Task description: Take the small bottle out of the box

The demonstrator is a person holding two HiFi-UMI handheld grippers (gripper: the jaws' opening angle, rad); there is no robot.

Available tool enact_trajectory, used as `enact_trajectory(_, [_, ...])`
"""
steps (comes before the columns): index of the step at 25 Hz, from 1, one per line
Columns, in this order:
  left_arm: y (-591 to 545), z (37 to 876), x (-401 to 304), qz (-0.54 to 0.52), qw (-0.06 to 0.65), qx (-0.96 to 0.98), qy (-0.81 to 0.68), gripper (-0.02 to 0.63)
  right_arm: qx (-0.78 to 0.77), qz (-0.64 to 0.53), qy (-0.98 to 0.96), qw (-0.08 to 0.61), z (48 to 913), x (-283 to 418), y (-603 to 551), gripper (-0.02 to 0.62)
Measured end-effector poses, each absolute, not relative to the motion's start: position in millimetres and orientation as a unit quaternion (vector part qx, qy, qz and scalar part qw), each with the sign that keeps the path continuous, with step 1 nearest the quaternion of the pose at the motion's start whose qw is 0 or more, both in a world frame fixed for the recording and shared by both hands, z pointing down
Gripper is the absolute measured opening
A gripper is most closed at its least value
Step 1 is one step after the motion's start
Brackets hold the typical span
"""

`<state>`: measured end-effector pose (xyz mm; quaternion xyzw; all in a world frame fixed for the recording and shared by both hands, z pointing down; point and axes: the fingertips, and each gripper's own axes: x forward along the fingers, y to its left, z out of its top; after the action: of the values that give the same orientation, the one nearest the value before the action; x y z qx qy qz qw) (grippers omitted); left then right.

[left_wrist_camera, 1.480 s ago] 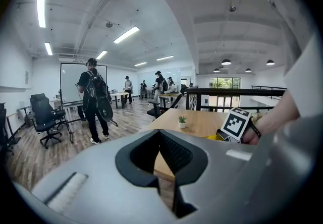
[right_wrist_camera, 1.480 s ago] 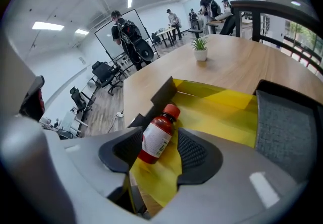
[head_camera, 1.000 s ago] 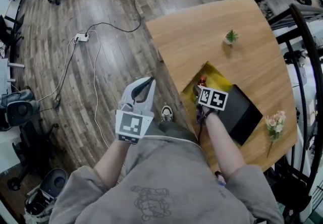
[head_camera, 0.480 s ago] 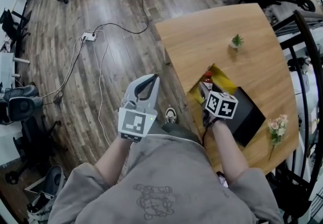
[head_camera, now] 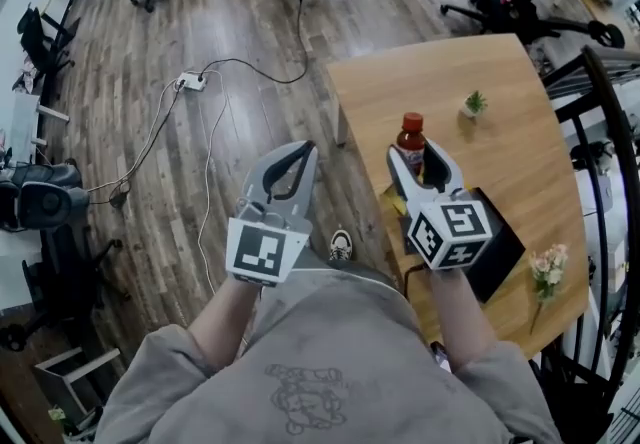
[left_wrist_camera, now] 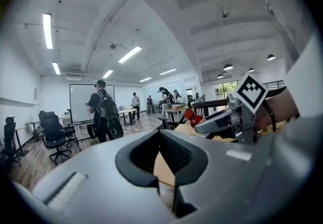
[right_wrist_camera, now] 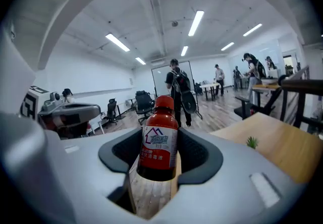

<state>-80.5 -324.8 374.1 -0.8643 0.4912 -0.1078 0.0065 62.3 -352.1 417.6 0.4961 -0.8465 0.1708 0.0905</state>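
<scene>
The small bottle is dark red-brown with a red cap and a white label. My right gripper is shut on the bottle and holds it upright, up off the wooden table. Its jaws press the bottle's lower half from both sides. Beneath that gripper lies the black box, with a strip of its yellow inside showing. My left gripper hangs over the floor left of the table, shut and holding nothing.
A small potted plant stands on the table beyond the box, and a sprig of pale flowers lies at its right edge. Cables and a power strip lie on the floor. Office chairs and standing people are farther off.
My right gripper has risen from inside the box with the bottle, which now stands well above it. The left gripper has hardly moved.
</scene>
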Motion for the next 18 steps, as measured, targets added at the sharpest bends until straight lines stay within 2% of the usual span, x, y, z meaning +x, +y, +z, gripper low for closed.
enact_trajectory(9, [-306.1,305.6,-137.4,-0.072,0.06,-0.835,0.543,0.002,0.431,0.041,-0.901,0.006,298.1,-18.4,-332.3,0.229])
enact_trajectory(18, [-274.4,262.5,-216.5,-0.056,0.084,-0.797,0.596,0.002,0.378,-0.022,-0.924,-0.042,236.3,-90.3,-306.9,0.229])
